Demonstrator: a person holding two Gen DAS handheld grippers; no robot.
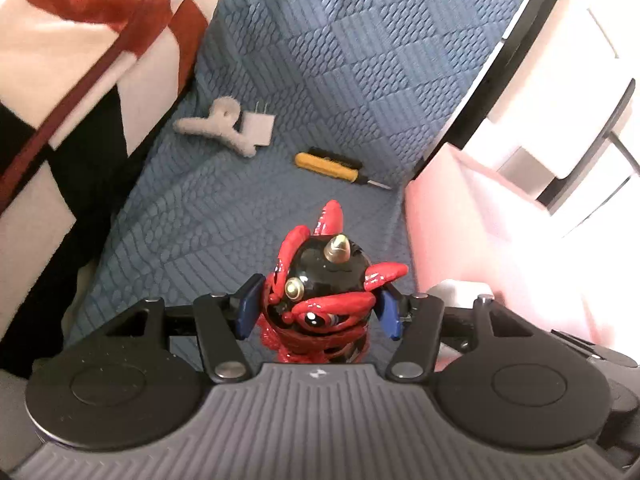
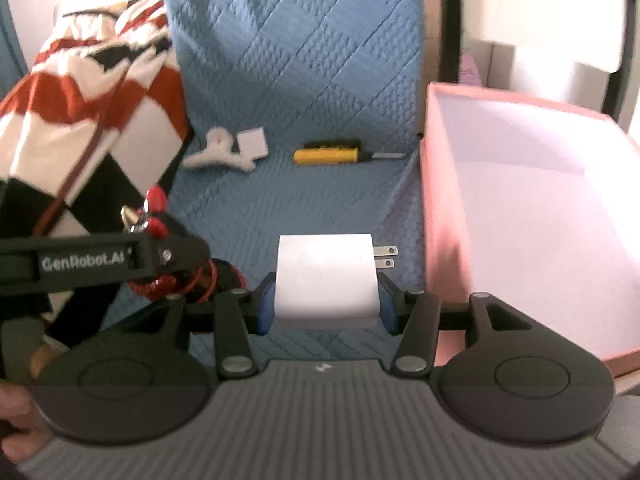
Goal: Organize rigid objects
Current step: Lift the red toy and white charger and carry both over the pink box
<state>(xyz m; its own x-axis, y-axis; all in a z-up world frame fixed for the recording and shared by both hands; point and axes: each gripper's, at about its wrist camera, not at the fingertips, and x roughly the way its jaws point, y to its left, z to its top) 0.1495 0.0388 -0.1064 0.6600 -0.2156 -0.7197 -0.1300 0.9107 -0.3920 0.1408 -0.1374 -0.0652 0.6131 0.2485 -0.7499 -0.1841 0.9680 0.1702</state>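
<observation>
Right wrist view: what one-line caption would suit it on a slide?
Right gripper clamps a white plug adapter above the blue quilt, beside an open pink box.

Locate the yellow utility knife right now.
The yellow utility knife lies on the blue quilted cover, mid-frame in both wrist views, between the white hair claw and the pink box, blade toward the box.

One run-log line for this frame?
left hand-held gripper: holds red-black figurine | right hand-held gripper: holds white charger | pink box: empty
</observation>
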